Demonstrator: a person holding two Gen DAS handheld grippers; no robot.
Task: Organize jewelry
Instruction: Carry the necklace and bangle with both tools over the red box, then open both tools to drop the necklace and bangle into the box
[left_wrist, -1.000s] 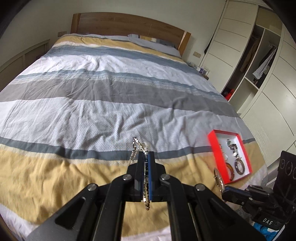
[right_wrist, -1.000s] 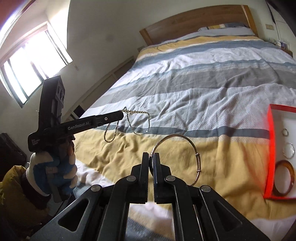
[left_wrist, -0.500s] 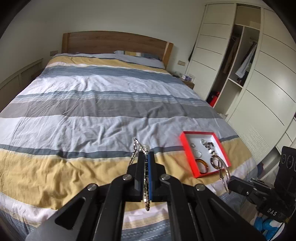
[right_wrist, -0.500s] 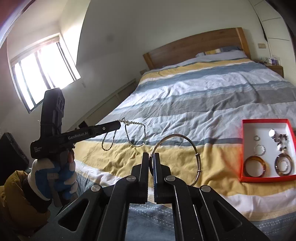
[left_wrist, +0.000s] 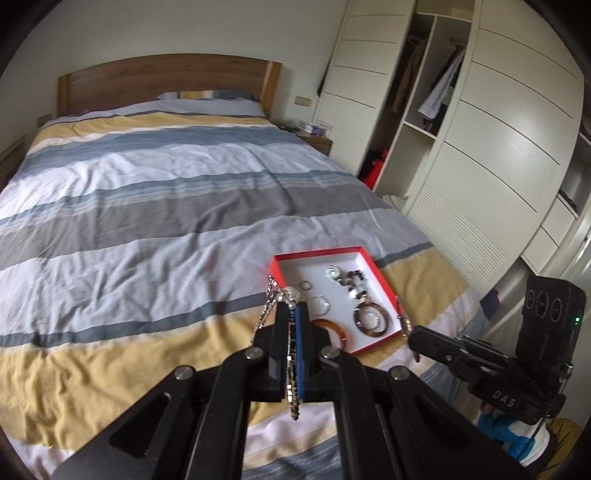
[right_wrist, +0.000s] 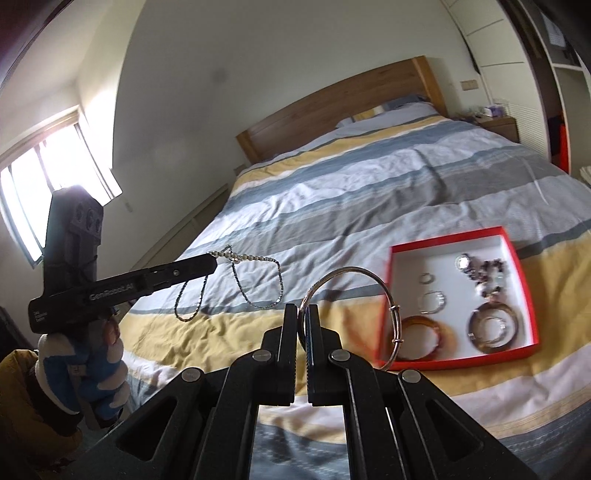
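Observation:
My left gripper is shut on a silver chain necklace; the chain hangs in loops from its tip above the bed. My right gripper is shut on a thin metal bangle, held upright in the air left of the tray; it also shows edge-on in the left wrist view. A red tray with a white floor lies on the yellow stripe near the bed's foot. It holds an amber bangle, a brown bangle, rings and beads.
The striped duvet covers a wide bed with a wooden headboard. White wardrobes stand along the right side, one section open with clothes. A nightstand sits by the headboard. A window is on the left wall.
Both grippers have pulled back and risen from the bed with their jewelry still held. The red tray has shifted toward the middle of both views.

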